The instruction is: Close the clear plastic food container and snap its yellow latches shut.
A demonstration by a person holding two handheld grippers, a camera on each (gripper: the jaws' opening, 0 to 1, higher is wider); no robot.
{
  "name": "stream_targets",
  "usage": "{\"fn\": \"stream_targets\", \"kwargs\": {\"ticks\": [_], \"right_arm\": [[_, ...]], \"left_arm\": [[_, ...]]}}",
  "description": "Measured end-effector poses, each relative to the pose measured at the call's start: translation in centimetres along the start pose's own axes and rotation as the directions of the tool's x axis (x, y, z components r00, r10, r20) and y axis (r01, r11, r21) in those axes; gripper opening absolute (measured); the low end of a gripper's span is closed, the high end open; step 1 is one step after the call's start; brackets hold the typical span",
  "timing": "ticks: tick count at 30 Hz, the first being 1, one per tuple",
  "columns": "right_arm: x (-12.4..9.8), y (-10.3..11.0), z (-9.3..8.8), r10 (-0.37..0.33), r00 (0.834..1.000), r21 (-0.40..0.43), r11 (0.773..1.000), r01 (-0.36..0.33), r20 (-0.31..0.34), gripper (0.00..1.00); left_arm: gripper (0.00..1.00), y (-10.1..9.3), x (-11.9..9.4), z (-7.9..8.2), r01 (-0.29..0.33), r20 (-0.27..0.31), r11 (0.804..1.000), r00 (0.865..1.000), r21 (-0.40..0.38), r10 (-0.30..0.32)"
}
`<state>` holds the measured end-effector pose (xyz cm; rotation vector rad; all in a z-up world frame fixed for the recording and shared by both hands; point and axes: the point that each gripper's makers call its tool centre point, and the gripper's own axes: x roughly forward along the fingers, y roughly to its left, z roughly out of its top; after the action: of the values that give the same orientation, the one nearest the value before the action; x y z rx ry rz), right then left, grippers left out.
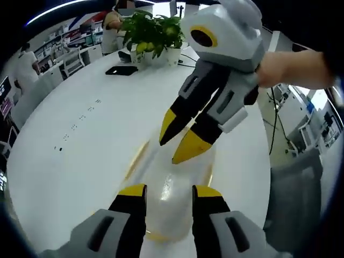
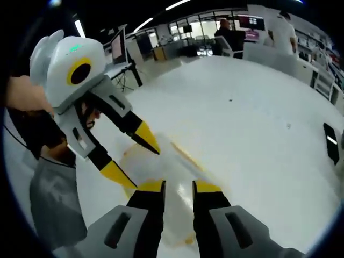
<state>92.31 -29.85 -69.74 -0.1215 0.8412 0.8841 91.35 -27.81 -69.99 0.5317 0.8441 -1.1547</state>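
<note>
The clear plastic container (image 1: pixel 173 185) lies on the white round table (image 1: pixel 80 134), faint against it, with yellow latch strips along its sides (image 1: pixel 136 159). My left gripper (image 1: pixel 169 193) is open just above its near end. My right gripper (image 1: pixel 180 141) comes down from the upper right with its yellow tips apart over the far end. In the right gripper view the container (image 2: pixel 161 164) lies ahead with a yellow latch (image 2: pixel 185 156) along one side. There the right gripper (image 2: pixel 179 188) stands open at one end and the left gripper (image 2: pixel 131 157) is open at the other.
A potted plant (image 1: pixel 153 35) and a black phone (image 1: pixel 121 70) sit at the table's far side. Another dark device (image 2: pixel 330 142) lies near the table's right edge. People stand by desks in the background (image 2: pixel 282 32). A person's hand (image 1: pixel 293 67) holds the right gripper.
</note>
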Motion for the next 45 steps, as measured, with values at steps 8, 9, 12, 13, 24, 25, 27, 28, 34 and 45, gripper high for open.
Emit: {"fn": "stream_targets", "kwargs": {"ticks": [8,9,12,13,24,25,27,28,34,45], "right_arm": [[0.5,0.1,0.3,0.007,1.0,-0.008,1.0,-0.007,0.002,0.16],[0.6,0.1,0.4,0.008,1.0,-0.009,1.0,-0.008,0.0,0.16],[0.8,0.1,0.6,0.01,1.0,-0.015,1.0,-0.01,-0.001,0.16],[0.9,0.1,0.7,0.01,1.0,-0.015,1.0,-0.01,0.0,0.16],[1.4,-0.3,1.7,0.018,1.0,-0.04,0.999,-0.018,-0.004,0.17],[1.5,-0.3,1.8,0.021,1.0,-0.043,0.999,-0.021,-0.007,0.17],[1.6,-0.4,1.9,0.025,1.0,-0.056,0.998,-0.026,-0.013,0.17],[1.7,-0.4,1.9,0.028,0.999,-0.059,0.998,-0.029,-0.016,0.18],[2.1,-0.5,2.2,0.05,0.998,-0.096,0.994,-0.054,-0.039,0.21],[2.5,-0.8,3.0,0.114,0.99,-0.184,0.975,-0.128,-0.083,0.27]], "left_arm": [[0.27,-1.3,0.4,0.6,0.022,-0.002,0.999,1.0,0.039,-0.022],[0.27,-1.4,0.5,0.7,0.022,-0.006,0.998,1.0,0.05,-0.021],[0.27,-1.9,0.6,0.6,0.026,-0.015,0.996,1.0,0.084,-0.025],[0.27,-2.0,0.6,0.6,0.027,-0.018,0.996,1.0,0.091,-0.026],[0.29,-2.9,0.9,0.2,0.036,-0.051,0.98,0.998,0.193,-0.026],[0.29,-3.0,0.9,0.2,0.038,-0.054,0.98,0.998,0.197,-0.028],[0.29,-3.2,0.9,0.1,0.043,-0.058,0.977,0.998,0.207,-0.032],[0.29,-3.4,1.0,0.0,0.045,-0.064,0.974,0.997,0.221,-0.031],[0.29,-3.8,1.2,-0.1,0.05,-0.073,0.969,0.997,0.243,-0.033],[0.31,-4.3,1.4,0.1,0.049,-0.074,0.963,0.997,0.265,-0.03]]}}
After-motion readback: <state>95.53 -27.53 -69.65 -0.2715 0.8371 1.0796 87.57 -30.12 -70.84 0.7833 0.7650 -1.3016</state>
